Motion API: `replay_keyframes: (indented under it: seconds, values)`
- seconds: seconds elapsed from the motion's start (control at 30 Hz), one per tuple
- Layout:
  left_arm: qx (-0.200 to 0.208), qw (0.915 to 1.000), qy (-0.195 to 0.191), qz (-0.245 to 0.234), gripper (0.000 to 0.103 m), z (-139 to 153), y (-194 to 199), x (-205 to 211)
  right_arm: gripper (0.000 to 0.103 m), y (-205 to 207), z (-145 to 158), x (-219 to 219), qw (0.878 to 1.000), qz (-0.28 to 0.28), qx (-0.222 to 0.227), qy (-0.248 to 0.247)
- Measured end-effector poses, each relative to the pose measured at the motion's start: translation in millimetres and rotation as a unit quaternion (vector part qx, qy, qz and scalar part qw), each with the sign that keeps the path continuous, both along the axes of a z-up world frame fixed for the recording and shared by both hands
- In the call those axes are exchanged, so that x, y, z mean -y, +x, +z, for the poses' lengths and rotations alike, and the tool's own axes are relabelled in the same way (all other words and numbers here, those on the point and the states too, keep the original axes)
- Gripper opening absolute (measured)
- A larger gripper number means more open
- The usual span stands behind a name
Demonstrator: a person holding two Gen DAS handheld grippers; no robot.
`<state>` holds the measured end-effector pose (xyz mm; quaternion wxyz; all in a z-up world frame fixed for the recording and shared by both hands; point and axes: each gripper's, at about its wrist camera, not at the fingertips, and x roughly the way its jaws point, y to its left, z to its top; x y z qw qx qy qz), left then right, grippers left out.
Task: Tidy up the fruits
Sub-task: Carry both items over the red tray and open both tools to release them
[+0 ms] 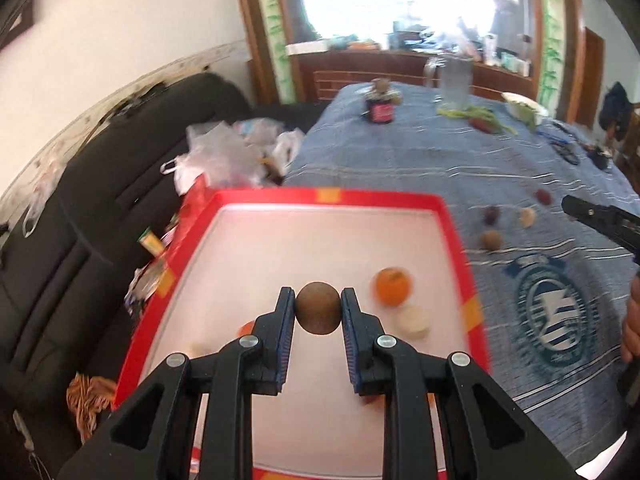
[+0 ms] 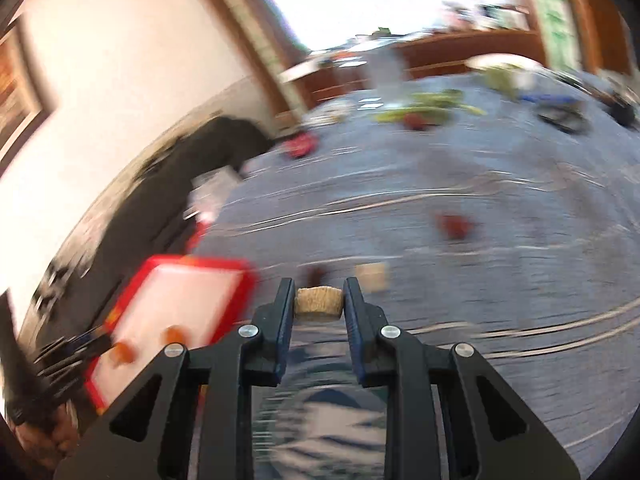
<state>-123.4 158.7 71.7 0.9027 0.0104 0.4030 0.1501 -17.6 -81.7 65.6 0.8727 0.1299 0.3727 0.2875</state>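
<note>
My left gripper [image 1: 318, 294] is shut on a round brown fruit [image 1: 318, 316] and holds it above the white tray with a red rim [image 1: 332, 196]. An orange [image 1: 393, 286] and a pale fruit [image 1: 413, 321] lie in the tray to its right. Several small fruits, one brown [image 1: 491, 240] and one pale [image 1: 527, 217], sit on the blue cloth beyond the tray. In the blurred right wrist view, my right gripper [image 2: 319, 292] is shut on a tan fruit [image 2: 319, 305] over the cloth. The tray's red rim [image 2: 132, 280] shows at its left.
A dark jar [image 1: 380, 110], a glass pitcher [image 1: 454, 80], greens [image 1: 476, 114] and a white bowl [image 1: 524, 106] stand at the far end of the table. A black sofa [image 1: 100, 200] with plastic bags [image 1: 224, 152] lies left of the tray.
</note>
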Motion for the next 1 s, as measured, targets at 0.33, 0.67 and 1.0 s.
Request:
replay_keyframes:
  seconds: [0.33, 0.67, 1.0]
  values:
    - [0.000, 0.9989, 0.021, 0.042, 0.022, -13.3, -0.7, -32.7, 0.027, -32.6, -10.8, -118.0, 0.992, 0.119, -0.044, 0.008]
    - [-0.009, 0.9991, 0.022, 0.036, 0.022, -21.1, 0.0, -34.7, 0.027, -49.8, -33.5, -138.3, 0.988, 0.142, -0.062, -0.018]
    - [-0.017, 0.9987, 0.030, 0.038, 0.022, -24.5, 1.4, -34.6, 0.027, -52.1, -35.7, -136.8, 0.989, 0.134, -0.053, -0.024]
